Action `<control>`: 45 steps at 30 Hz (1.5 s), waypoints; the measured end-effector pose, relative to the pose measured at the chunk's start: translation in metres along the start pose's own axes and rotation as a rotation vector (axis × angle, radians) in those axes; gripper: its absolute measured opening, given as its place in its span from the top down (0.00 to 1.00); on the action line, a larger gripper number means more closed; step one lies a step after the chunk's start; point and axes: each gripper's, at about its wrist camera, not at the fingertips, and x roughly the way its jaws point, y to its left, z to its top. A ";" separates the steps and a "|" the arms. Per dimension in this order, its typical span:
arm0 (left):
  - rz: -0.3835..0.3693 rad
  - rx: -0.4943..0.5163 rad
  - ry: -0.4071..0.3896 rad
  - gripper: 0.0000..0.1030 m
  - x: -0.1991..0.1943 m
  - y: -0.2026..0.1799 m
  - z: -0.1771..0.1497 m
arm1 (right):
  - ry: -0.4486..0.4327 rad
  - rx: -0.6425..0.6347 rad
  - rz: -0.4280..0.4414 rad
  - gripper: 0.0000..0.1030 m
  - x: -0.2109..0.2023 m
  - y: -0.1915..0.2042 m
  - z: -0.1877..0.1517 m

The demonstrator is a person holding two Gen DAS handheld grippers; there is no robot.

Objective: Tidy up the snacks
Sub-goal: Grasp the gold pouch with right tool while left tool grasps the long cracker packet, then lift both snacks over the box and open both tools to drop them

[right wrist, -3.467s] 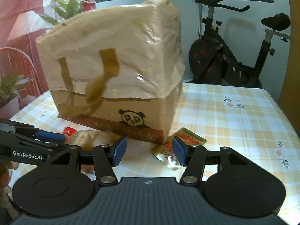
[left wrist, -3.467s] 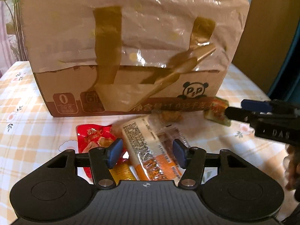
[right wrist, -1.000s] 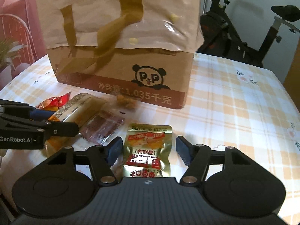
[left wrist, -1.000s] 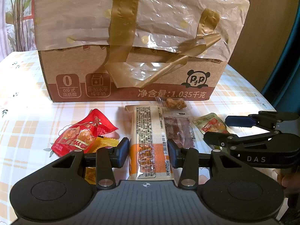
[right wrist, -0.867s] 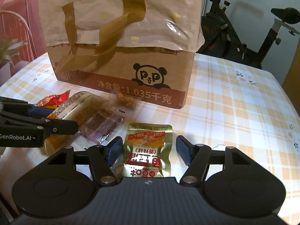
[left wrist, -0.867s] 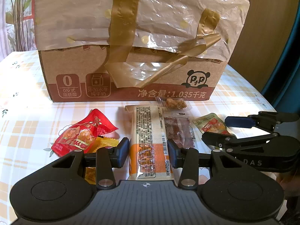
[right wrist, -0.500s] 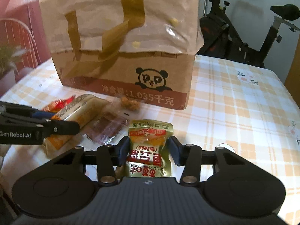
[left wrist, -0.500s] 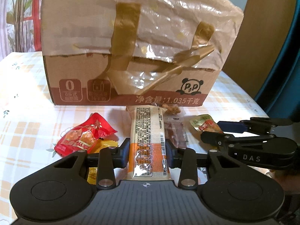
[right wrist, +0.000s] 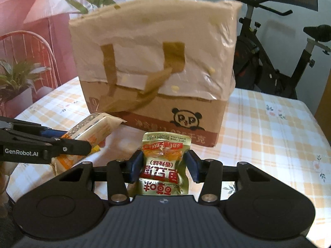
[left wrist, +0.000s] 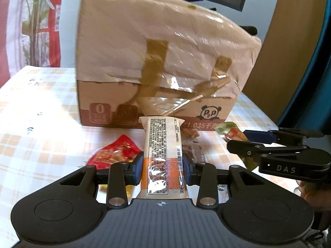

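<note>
My left gripper (left wrist: 163, 168) is shut on a long white and orange snack pack (left wrist: 163, 150), lifted off the table and pointing at the box. My right gripper (right wrist: 164, 166) is shut on a gold and red snack pouch (right wrist: 165, 161), also raised. A tall cardboard box (left wrist: 157, 62), wrapped in plastic and brown tape, stands behind them on the checked tablecloth (left wrist: 41, 124). Still lying on the cloth are a red snack packet (left wrist: 113, 153), a dark packet (left wrist: 194, 150) and a small clear packet of nuts (left wrist: 189, 132). The right gripper (left wrist: 246, 144) shows at the right of the left wrist view.
The cardboard box (right wrist: 155, 72) fills the back of the table. An exercise bike (right wrist: 279, 62) stands behind the table at the right, potted plants (right wrist: 16, 78) and a chair at the left. A wooden door (left wrist: 289, 51) is at the far right.
Both grippers closed on their packs and rose with them off the cloth. The long pack and the gold pouch now hang clear of the table, and the box looks farther away.
</note>
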 end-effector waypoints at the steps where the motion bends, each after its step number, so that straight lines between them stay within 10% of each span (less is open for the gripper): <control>1: 0.003 -0.006 -0.002 0.62 -0.003 0.003 0.000 | -0.005 -0.003 0.001 0.53 -0.003 0.002 0.001; 14: 0.109 -0.079 -0.096 0.62 -0.051 0.048 -0.002 | -0.040 -0.047 0.022 0.53 -0.021 0.027 0.010; 28: 0.076 -0.016 -0.388 0.62 -0.095 0.034 0.110 | -0.284 -0.132 0.116 0.53 -0.062 0.045 0.105; 45: 0.016 0.040 -0.320 0.62 0.013 0.025 0.225 | -0.249 -0.165 0.033 0.52 0.033 0.007 0.216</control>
